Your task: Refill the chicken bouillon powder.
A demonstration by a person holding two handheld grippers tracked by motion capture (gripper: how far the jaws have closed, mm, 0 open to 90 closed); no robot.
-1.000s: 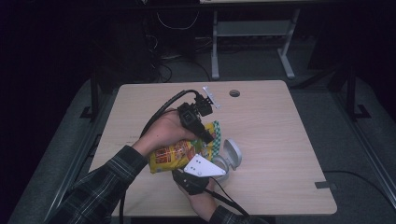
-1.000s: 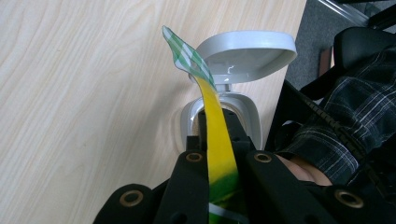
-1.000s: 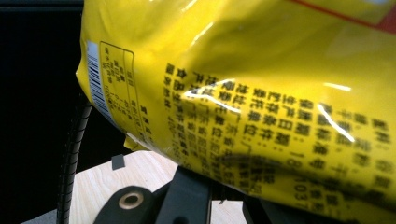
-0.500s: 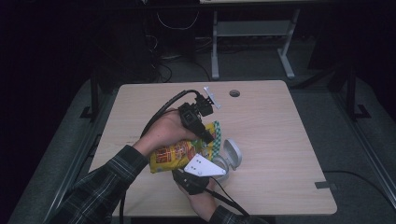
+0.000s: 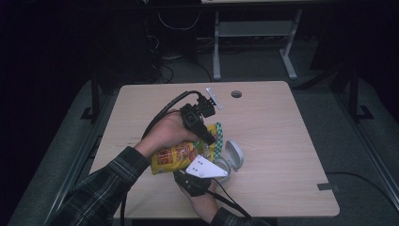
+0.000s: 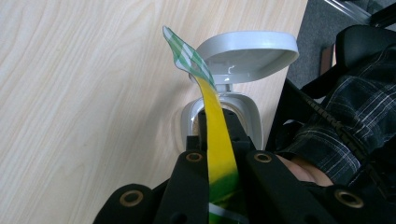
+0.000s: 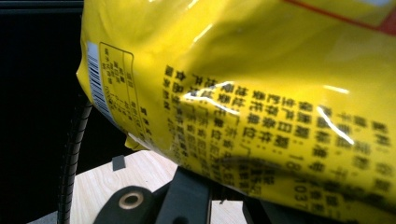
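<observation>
A yellow snack bag (image 5: 176,155) with red print hangs between both grippers over the front of the wooden table (image 5: 282,141). In the left gripper view my left gripper (image 6: 215,116) is shut on the bag's green-and-yellow top edge (image 6: 217,140), which stands up between the jaws. From above, the left gripper (image 5: 209,136) points down toward a small grey bin (image 5: 230,162) with its flip lid (image 6: 247,46) open. My right gripper (image 5: 194,170) comes from the near side under the bag. The bag's printed back (image 7: 261,93) rests over the right gripper (image 7: 224,186), whose jaws are shut on its lower edge.
A round cable hole (image 5: 236,94) sits near the table's far edge. A piece of grey tape (image 5: 325,186) lies at the front right corner. Beyond the table stands a white desk frame (image 5: 254,33) on dark floor. Black cables trail from both grippers.
</observation>
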